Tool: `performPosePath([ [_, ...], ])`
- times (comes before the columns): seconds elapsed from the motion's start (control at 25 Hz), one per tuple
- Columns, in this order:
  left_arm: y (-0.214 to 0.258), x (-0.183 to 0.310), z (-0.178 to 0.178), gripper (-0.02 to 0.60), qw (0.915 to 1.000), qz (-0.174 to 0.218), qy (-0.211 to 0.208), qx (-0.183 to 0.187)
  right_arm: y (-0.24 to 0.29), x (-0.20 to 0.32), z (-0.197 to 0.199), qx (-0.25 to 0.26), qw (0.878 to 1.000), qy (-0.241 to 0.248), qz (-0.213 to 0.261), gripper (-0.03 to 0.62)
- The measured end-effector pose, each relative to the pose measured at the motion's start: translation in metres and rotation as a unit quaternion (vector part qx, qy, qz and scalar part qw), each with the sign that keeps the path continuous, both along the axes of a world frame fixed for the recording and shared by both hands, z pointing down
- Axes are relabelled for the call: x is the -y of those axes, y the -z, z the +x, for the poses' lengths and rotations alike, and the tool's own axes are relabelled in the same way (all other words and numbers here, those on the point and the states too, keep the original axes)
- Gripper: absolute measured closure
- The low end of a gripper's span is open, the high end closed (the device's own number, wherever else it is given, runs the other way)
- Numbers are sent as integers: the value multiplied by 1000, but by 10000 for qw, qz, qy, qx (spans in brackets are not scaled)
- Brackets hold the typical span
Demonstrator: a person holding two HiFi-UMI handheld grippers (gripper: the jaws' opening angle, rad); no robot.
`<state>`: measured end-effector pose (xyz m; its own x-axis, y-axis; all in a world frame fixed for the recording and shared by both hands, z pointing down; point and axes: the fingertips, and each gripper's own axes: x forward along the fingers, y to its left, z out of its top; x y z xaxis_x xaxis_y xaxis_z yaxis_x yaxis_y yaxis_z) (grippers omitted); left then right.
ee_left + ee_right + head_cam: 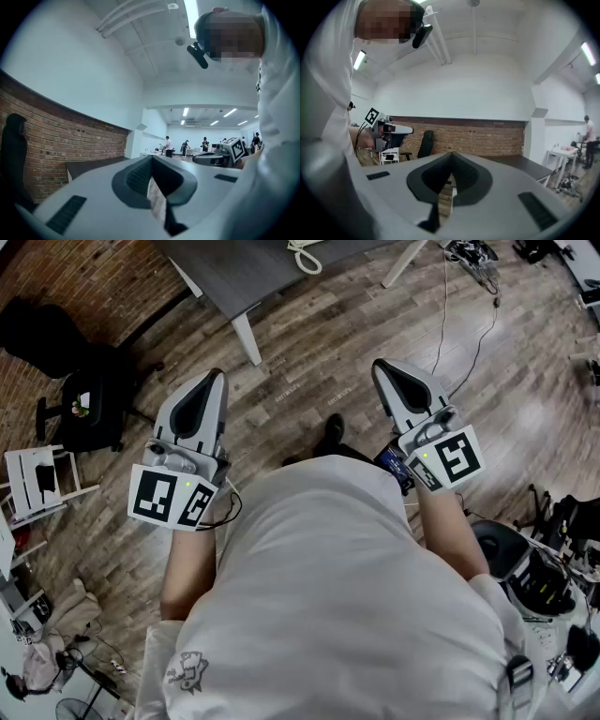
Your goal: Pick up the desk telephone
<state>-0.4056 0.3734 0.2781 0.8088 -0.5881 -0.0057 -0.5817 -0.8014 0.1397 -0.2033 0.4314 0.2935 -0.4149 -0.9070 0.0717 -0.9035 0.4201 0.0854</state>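
Head view: left gripper (214,381) and right gripper (384,369) held level over wood floor (309,362). White desk telephone (305,257), partly cut off, sits on grey desk (234,277), well apart.
Left gripper view: jaws together, nothing between.
Right gripper view: jaws together, empty.

The desk (225,277) runs off the head view's top edge; of the desk telephone (306,257) on it only a white curled part shows. Far-off people (168,143) in the left gripper view are too small to tell apart.
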Motion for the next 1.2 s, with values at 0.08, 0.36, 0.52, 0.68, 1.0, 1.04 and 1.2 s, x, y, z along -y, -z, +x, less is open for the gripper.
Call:
performPosePath([
  [0.08,-1,1,0,569,10000,-26,11,4,-1,1,0,8,10000,2,-23,589],
  [0.36,-6,9,8,569,9999,-120,27,13,-6,7,4,-33,9999,80,-116,589],
  [0.52,-9,16,18,569,9998,-195,22,33,-7,13,12,-14,9998,100,-164,589],
  [0.68,-14,25,31,569,9997,-257,5,53,-10,22,24,5,9998,97,-171,589],
  [1.0,-26,50,79,569,9992,-376,-81,100,-15,47,73,-15,9999,9,-141,589],
  [1.04,-27,55,87,569,9992,-378,-50,109,-16,52,82,-43,9999,4,-133,588],
  [1.2,-27,75,120,569,9991,-382,65,173,-14,69,118,-47,9997,133,-187,559],
])
